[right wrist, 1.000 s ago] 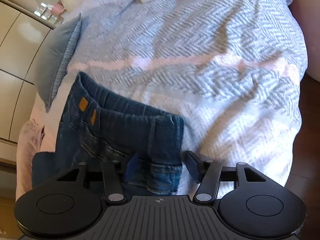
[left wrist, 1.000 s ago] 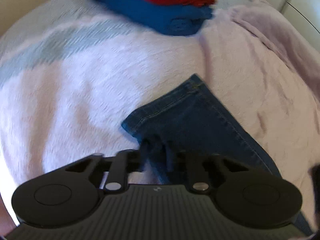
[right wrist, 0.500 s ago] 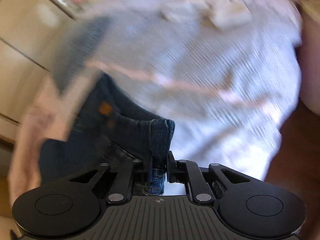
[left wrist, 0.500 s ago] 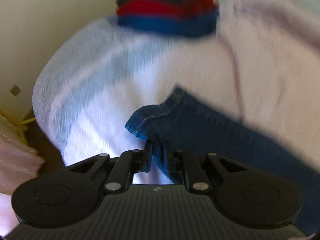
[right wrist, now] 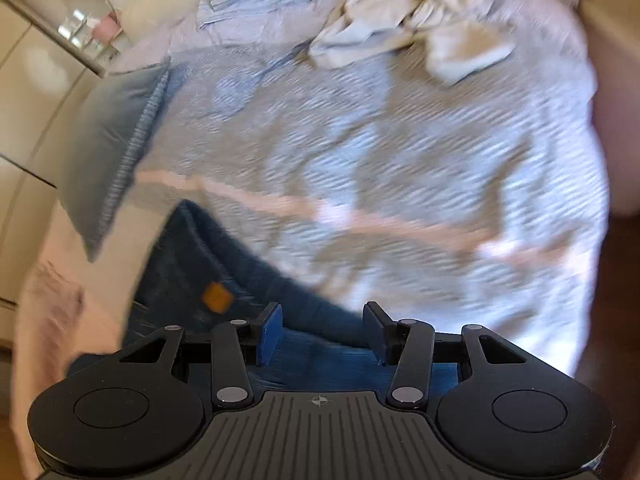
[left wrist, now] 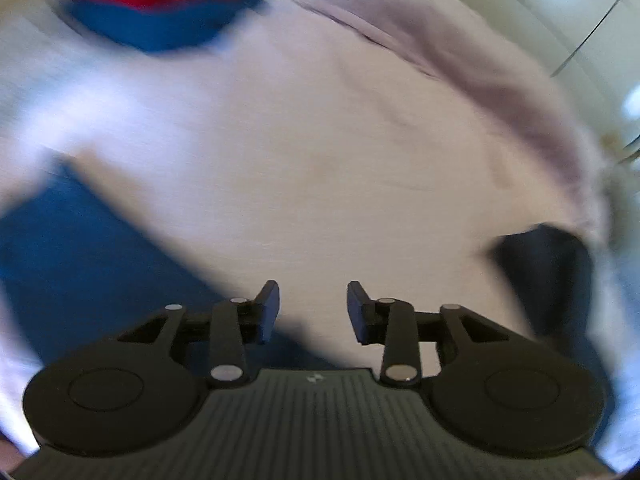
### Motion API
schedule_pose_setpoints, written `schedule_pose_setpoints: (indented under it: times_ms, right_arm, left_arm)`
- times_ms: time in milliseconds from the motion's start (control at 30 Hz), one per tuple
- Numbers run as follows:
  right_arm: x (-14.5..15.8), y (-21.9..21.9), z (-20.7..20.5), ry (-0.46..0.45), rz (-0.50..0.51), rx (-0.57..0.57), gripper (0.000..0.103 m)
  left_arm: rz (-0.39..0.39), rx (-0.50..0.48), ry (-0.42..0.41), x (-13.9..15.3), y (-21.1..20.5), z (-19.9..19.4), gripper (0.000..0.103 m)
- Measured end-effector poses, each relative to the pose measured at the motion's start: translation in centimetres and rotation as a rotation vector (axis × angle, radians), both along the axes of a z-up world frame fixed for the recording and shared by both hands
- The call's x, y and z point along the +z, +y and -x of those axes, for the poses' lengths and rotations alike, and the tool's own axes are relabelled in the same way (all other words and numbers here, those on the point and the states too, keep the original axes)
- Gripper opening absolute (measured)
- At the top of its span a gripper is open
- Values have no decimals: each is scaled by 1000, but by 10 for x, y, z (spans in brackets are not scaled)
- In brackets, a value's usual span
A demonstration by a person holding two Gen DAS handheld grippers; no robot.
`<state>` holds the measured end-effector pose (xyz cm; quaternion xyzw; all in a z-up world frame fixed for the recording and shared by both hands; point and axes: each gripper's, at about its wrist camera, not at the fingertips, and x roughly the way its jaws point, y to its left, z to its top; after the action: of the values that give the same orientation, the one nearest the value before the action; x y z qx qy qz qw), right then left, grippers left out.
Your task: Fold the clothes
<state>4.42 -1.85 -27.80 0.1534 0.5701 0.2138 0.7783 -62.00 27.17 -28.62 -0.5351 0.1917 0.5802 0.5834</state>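
Both grippers have just let go of jeans [right wrist: 224, 280]. Left gripper [left wrist: 313, 308] jaws have just been opening — half apart, nothing between. Right gripper [right wrist: 322, 330] likewise, wider, empty above denim. Jeans lie on bed cover [right wrist: 400, 152], below grey pillow [right wrist: 108, 152] — fold likely laid, next fold due.

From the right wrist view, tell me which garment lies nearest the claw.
The blue jeans with the tan patch, directly under the right claw; the pale crumpled clothes lie far up the bed.

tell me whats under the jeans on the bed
The jeans lie on the grey-and-pink patterned bedspread. It shows all around them, but whatever sits directly beneath the denim is covered.
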Motion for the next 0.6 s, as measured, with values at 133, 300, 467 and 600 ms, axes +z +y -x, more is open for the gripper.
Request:
schedule_pose_setpoints:
  times_ms: [133,300,467,600]
  right_arm:
    - [-8,31,4,31,-39,23,49]
    - [-26,48,-1,78,-50,-1,49]
    - [-38,52,-2,88,-29,-37,49]
    - [-43,56,-2,94,6,-51,49]
  left_arm:
    - [-2,-123,-131,-30,41,-78,37]
    - [-50,-303,-44,-56,70,-164,37]
    - [-37,-252,-39,-86,95,-197,28]
    - [-100,-273,-10,-64,106,-200,0]
